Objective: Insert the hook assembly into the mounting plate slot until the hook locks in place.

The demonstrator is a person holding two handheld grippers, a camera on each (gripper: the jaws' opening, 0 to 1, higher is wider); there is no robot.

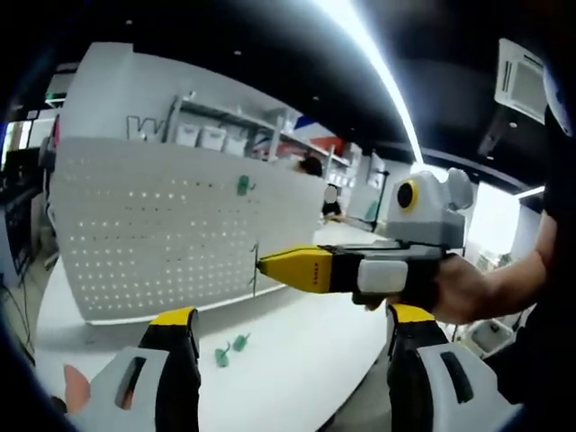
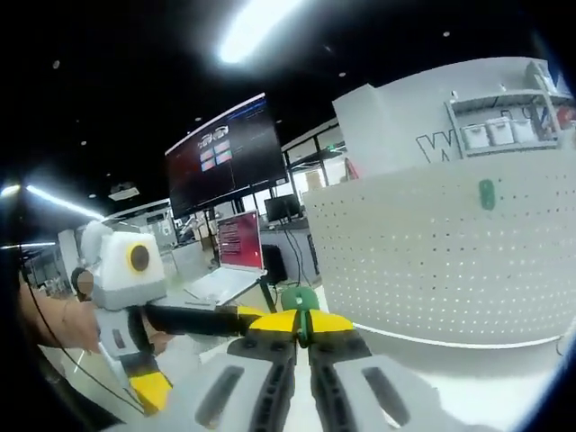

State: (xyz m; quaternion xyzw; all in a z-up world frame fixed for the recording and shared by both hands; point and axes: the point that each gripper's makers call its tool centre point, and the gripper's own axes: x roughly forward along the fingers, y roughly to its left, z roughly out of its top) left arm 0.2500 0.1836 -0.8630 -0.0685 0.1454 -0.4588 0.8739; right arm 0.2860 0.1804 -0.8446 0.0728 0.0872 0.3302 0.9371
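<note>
The white pegboard mounting plate (image 1: 162, 234) stands upright on the white table (image 1: 297, 360); it also fills the right of the right gripper view (image 2: 450, 243). One green hook (image 1: 244, 185) (image 2: 487, 193) hangs on it. My right gripper (image 1: 262, 265) (image 2: 302, 317) is shut on a green hook assembly (image 2: 301, 299), whose thin dark wire (image 1: 255, 272) hangs at the jaw tips, just in front of the board's lower right part. Two loose green hooks (image 1: 230, 349) lie on the table. My left gripper (image 1: 292, 315) (image 2: 202, 355) stands wide open, holding nothing, below the right one.
A hand (image 1: 468, 292) holds the right gripper. Shelves with white bins (image 1: 211, 135) stand behind the board. A laptop (image 2: 229, 261) and a large dark screen (image 2: 220, 148) are to the left of the board. A seated person (image 1: 331, 202) is far off.
</note>
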